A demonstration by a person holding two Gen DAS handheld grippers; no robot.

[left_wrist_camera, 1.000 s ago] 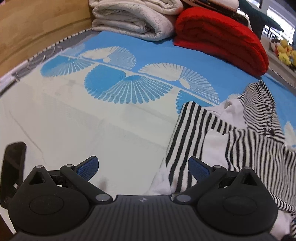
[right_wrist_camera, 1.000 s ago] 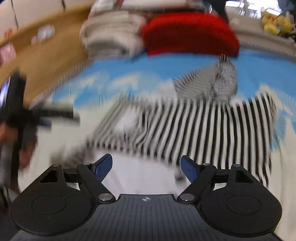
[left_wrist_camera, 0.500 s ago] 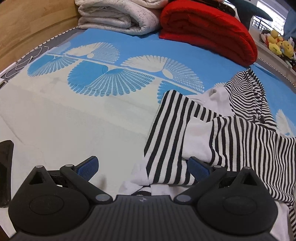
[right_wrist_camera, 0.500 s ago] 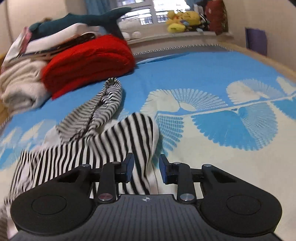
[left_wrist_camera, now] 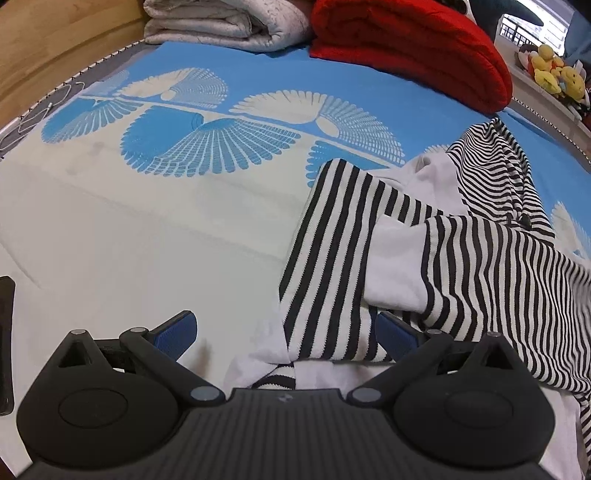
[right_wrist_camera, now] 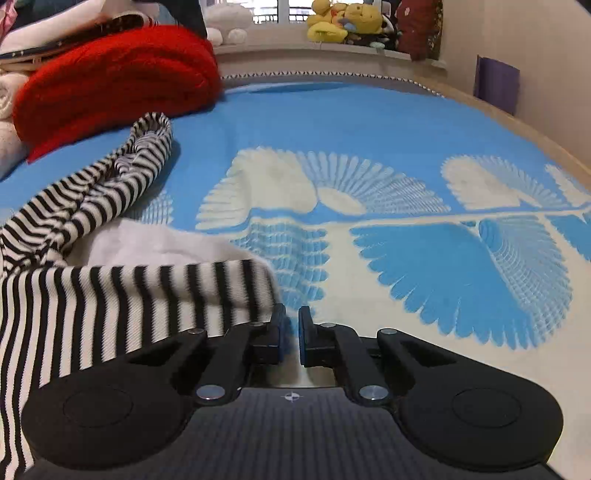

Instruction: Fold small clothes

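Observation:
A black-and-white striped garment (left_wrist_camera: pixel 332 258) lies crumpled on the blue and cream bed sheet (left_wrist_camera: pixel 147 240), with white fabric showing in its folds. My left gripper (left_wrist_camera: pixel 284 325) is open just above the garment's near left corner, and striped cloth lies below the gap between its fingers. In the right wrist view the same garment (right_wrist_camera: pixel 110 302) fills the left side. My right gripper (right_wrist_camera: pixel 291 314) is at its right corner with jaws closing. Only a slim gap is left and no cloth shows in it; the hem ends against the outside of the left finger.
A folded red blanket (left_wrist_camera: pixel 406 44) and a folded pale blanket (left_wrist_camera: pixel 221 22) lie at the far end of the bed. Plush toys (right_wrist_camera: pixel 343 18) line the sill behind. A wooden surface (left_wrist_camera: pixel 55 44) borders the bed's left side. A dark object (left_wrist_camera: pixel 5 332) is at the left edge.
My right gripper has swung from the garment's middle to its right corner, and its jaws have gone from wide to nearly together. My left gripper has crept closer to the garment's left corner.

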